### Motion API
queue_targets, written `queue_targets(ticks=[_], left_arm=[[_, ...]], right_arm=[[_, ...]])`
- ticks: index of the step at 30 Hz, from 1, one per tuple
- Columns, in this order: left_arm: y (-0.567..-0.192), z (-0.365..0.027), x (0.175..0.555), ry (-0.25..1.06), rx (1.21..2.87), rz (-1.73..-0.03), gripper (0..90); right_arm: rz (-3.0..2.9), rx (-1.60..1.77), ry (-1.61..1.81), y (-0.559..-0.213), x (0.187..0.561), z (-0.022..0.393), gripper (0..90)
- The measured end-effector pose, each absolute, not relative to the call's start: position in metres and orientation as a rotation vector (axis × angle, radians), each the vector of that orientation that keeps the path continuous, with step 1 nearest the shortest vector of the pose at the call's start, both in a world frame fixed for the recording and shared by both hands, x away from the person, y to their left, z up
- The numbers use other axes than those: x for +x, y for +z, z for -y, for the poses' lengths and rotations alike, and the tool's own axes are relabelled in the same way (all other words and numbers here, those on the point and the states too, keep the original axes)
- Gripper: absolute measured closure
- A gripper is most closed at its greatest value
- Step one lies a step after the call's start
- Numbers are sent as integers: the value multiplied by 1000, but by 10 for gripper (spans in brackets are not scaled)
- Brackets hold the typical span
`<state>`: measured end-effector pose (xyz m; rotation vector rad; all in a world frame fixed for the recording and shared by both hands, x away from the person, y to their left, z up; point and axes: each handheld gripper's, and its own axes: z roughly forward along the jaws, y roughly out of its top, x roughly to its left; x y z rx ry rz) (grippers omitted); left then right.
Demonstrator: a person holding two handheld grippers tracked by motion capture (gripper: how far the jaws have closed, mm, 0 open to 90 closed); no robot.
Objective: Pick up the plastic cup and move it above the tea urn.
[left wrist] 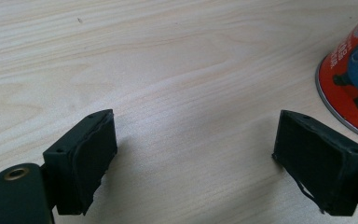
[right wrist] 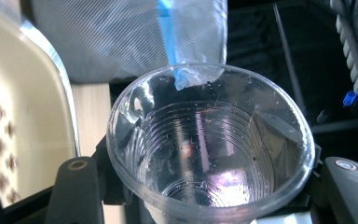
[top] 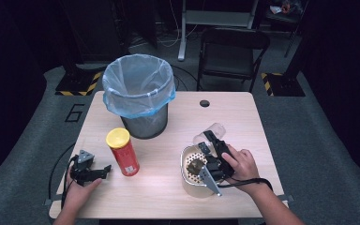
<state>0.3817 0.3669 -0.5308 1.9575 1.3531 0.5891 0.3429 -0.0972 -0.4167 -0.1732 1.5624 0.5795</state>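
Red can (top: 123,153), cartoon label, wording unreadable; right gripper (top: 209,139) grips clear cup (right wrist: 209,144)

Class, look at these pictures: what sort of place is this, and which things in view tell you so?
Probably a lab or studio workspace, not a home. A lone wooden table stands on grey carpet in a dark room, yellow-and-black hazard-striped bases sit on the floor behind it, and a folding chair stands beside loose cables.

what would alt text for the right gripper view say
A clear plastic cup is clamped between the right tongs, its open mouth facing the camera. Left of it is the rim of a cream perforated basket; behind it, a mesh bin with a blue-edged plastic liner.
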Motion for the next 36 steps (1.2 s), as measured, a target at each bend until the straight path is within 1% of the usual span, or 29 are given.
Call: queue_targets(ticks=[5, 9, 10, 11, 15, 16, 17, 18, 19, 28, 30, 31, 32, 36], left_arm=[[-531, -367, 382, 589, 1958, -1353, 126], [-530, -367, 382, 579, 1961, -1354, 125], [-531, -367, 382, 593, 1949, -1353, 125], [-531, -367, 382, 587, 1962, -1352, 125], [-531, -367, 382, 586, 1957, -1355, 125], [-531, -367, 382, 586, 1957, -1355, 126], [-531, -367, 382, 581, 1960, -1355, 126], [-532, -366, 382, 590, 1946, -1354, 126], [-532, -366, 382, 589, 1943, -1356, 126], [-531, -367, 381, 593, 1953, -1361, 125], [-530, -367, 381, 585, 1962, -1359, 120], [-530, -367, 381, 583, 1967, -1354, 117], [-530, -366, 381, 576, 1969, -1353, 117], [-531, -366, 381, 578, 1966, -1344, 114]], right_arm=[[-1634, 98, 826, -406, 344, 101, 348], [-1700, 331, 1049, -395, 353, 111, 348], [-1744, 441, 1163, -389, 358, 117, 349], [-1744, 441, 1163, -389, 358, 117, 349], [-1858, 673, 1440, -376, 369, 129, 345], [-1858, 673, 1440, -376, 369, 129, 345], [-1903, 734, 1542, -374, 374, 134, 342], [-1903, 734, 1542, -374, 374, 134, 342], [-1938, 804, 1642, -372, 377, 136, 341], [-1999, 850, 1742, -362, 377, 135, 342], [-2005, 833, 1733, -356, 375, 133, 342], [-2007, 803, 1714, -347, 373, 130, 342], [-2007, 803, 1714, -347, 373, 130, 342], [-1995, 767, 1707, -324, 374, 122, 341]])
